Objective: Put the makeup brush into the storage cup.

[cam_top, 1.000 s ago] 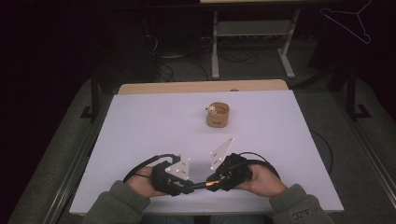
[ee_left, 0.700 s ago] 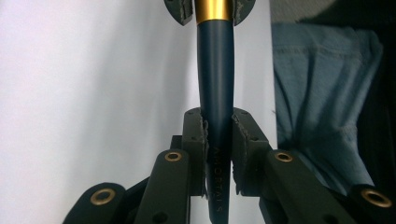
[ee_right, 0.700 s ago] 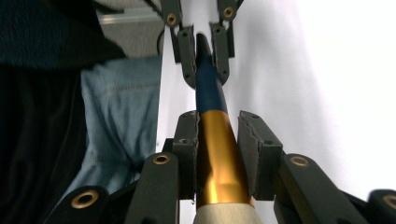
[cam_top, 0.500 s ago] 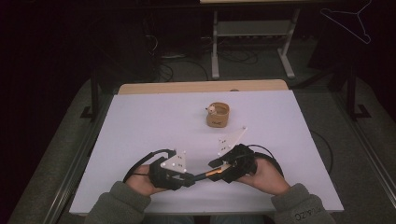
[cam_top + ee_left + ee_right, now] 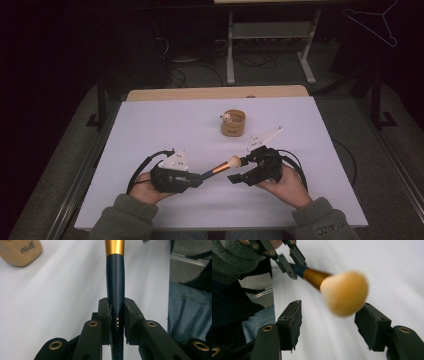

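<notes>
Near the counter's (image 5: 150, 125) front edge, the left tongs (image 5: 197, 176) clench the dark handle of a makeup brush (image 5: 222, 166), held level above the white surface. Its tan bristle head hangs between the pads of the right tongs (image 5: 235, 170), whose jaws have just been opening, released. Farther back sits a small wooden cup (image 5: 233, 123).

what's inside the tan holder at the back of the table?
In the high view, the round tan holder stands open-topped on the white table, with one small pale object at its rim. Its wall hides whatever sits lower inside, so any further contents cannot be told.
</notes>
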